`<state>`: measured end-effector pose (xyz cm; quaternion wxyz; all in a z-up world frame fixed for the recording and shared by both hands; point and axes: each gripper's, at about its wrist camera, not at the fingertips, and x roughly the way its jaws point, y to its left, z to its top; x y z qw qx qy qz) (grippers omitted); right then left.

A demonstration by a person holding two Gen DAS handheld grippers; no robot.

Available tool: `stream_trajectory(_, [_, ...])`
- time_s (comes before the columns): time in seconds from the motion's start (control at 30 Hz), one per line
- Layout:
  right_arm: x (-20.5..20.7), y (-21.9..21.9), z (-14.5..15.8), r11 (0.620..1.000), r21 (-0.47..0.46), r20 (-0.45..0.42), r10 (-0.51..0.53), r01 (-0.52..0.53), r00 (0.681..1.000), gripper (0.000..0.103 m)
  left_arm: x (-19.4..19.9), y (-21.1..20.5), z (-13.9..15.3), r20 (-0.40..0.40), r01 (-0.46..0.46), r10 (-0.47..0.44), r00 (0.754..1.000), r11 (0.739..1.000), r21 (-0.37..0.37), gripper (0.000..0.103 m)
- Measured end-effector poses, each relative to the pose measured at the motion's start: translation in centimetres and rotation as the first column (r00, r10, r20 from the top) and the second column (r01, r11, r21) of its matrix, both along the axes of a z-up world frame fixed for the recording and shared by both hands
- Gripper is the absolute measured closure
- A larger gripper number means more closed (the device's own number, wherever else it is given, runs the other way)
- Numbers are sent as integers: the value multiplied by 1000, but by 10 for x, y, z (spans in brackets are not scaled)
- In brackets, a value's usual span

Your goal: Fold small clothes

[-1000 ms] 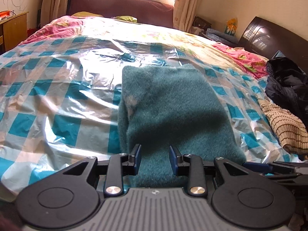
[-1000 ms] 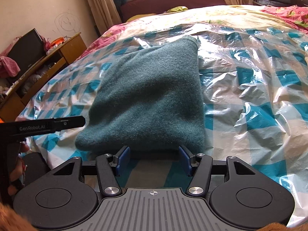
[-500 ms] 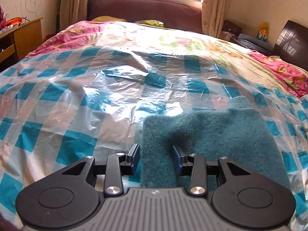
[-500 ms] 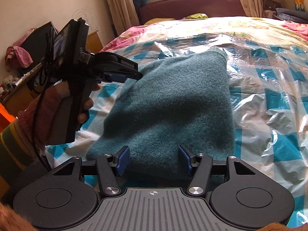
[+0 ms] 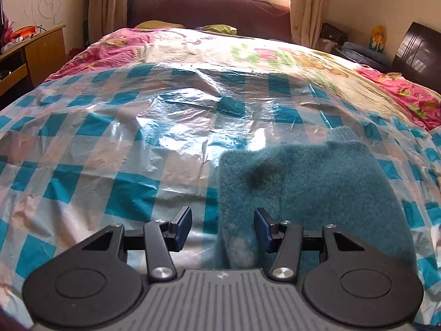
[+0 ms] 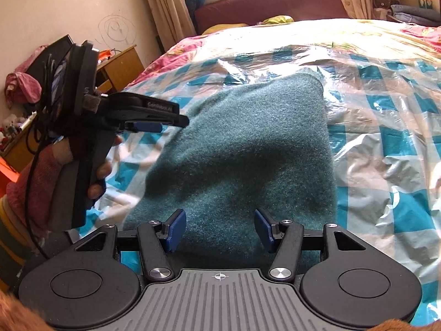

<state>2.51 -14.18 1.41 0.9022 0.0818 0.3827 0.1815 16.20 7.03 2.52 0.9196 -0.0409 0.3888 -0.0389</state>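
A folded teal fleece garment (image 6: 248,151) lies on the blue-checked plastic sheet (image 5: 110,138) that covers the bed. My left gripper (image 5: 222,229) hovers over the garment's (image 5: 303,187) near left edge. Its jaws are opening; the edge lies below and between them, and the pads do not press on it. In the right wrist view the left gripper (image 6: 171,122) is side-on above the garment's left side, held by a hand in a pink sleeve (image 6: 35,176). My right gripper (image 6: 219,230) stands open over the garment's near edge with nothing gripped.
A wooden desk (image 5: 41,49) stands left of the bed. A maroon headboard (image 5: 209,11) and a curtained window are at the far end. A pink floral quilt (image 5: 408,96) shows on the right beyond the sheet, with a dark cabinet (image 5: 416,49) behind it.
The left gripper has slid left from the middle of the garment to its left edge, and its jaws have widened. In the right view it rose into sight. The right gripper barely moved.
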Motion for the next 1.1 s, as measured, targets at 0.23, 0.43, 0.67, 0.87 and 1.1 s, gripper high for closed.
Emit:
stream_trajectory(0.23, [-20,-10,-3,998,-4,-9,-59,59,998,48,-63,-11,2,-69,68,-71,995,997,-40,42])
stream_trajectory(0.43, [-28,-14,-9,994,-27,-26,-110,109,994,48,-96,-23,0,-109,91,-96,989,995,-51,37])
stream_trajectory(0.67, [-30,-14,-12,990,-50,-23,-133,132,991,45,-115,-26,-4,-140,72,-79,987,996,-55,30])
stream_trajectory(0.87, [-31,-12,-18,987,-80,-40,-143,140,989,44,-127,-29,-10,-176,62,-64,982,998,-17,24])
stream_trajectory(1.1, [-34,-11,-22,984,-100,-42,-149,144,988,42,-139,-29,-15,-188,52,-54,981,999,-13,20])
